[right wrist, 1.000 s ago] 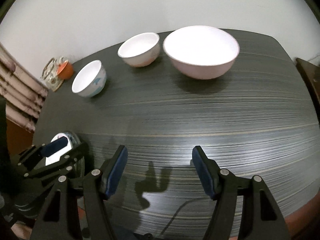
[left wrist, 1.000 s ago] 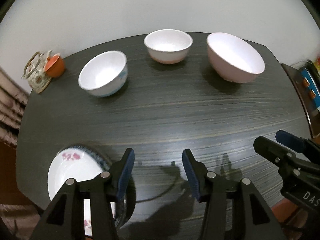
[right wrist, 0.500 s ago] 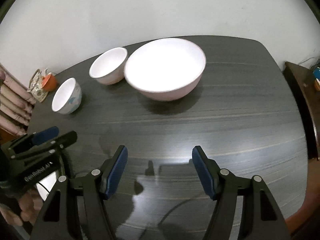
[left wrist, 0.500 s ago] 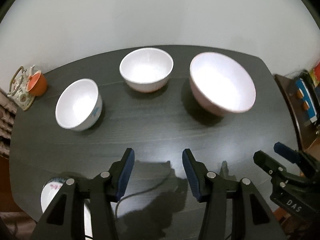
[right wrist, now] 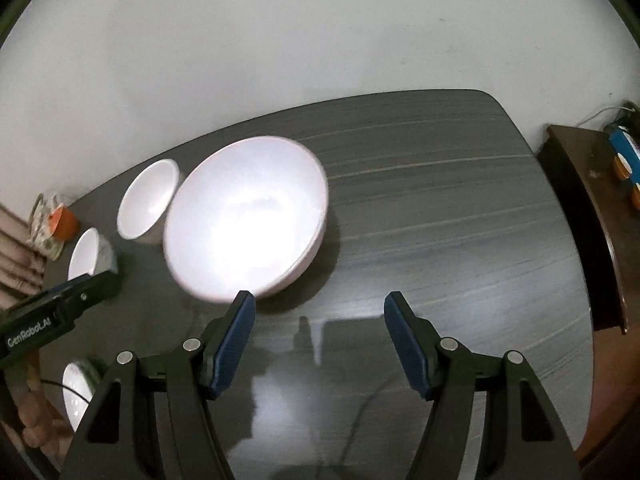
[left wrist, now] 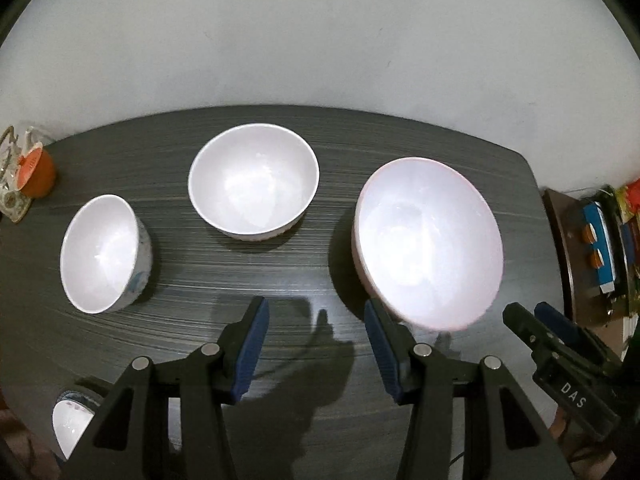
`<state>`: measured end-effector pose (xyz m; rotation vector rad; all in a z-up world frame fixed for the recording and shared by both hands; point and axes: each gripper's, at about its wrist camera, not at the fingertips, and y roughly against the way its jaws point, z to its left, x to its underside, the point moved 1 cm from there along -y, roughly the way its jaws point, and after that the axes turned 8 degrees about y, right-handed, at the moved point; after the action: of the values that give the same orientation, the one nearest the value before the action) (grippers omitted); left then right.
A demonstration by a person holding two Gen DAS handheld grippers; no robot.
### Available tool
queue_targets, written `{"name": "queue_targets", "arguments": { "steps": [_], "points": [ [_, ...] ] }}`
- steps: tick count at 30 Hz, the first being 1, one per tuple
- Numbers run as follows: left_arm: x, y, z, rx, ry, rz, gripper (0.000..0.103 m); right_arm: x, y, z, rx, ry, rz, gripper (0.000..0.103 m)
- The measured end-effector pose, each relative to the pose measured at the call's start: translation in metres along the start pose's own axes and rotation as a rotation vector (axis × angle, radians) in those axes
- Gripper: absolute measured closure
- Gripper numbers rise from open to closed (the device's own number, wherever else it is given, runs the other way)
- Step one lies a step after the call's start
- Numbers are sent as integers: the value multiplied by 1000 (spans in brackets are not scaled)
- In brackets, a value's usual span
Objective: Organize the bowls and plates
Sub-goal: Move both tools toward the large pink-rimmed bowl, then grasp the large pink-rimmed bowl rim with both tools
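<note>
From my left wrist view, three bowls stand in a row on the table [left wrist: 420, 136]. The middle bowl [left wrist: 253, 181] is my landmark. Left of it and nearer me stands the small bowl [left wrist: 105, 254]; right of it and nearer me, the large bowl [left wrist: 429, 242]. Far left of it, at the table's edge, sits a cup [left wrist: 38, 168]. Nearest me, left of the small bowl, lies a plate [left wrist: 70, 424].

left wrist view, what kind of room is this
Probably a home dining area: a dark wood-grain table against a plain wall, three white ceramic bowls set out, and a floral teapot at its edge.
</note>
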<state>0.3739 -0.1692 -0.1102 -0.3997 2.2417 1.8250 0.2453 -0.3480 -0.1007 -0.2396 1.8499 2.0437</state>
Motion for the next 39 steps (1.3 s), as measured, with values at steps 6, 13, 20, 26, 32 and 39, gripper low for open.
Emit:
{"name": "queue_targets", "arguments": {
  "steps": [6,13,20,26,32,39],
  "points": [
    [-9,-26,-6,16,33,54,52,-13,-26,-13,-12,-34,41,39],
    [-20,-50,-11,6,41,74,52,-21,-52,-14,-40,-78,81,42],
    [-24,-69,-15,29,42,98,52,-25,-68,-13,-25,-87,99,46],
    [-25,-73,-18,65,29,98,83,-20,-78,-12,-30,-100,117,52],
    [-21,-69,-17,92,12,92,89,-15,-79,-11,-64,-105,114,71],
    [-13,-54,-7,99,9,78,89,-5,-70,-2,-88,-95,105,83]
  ]
}}
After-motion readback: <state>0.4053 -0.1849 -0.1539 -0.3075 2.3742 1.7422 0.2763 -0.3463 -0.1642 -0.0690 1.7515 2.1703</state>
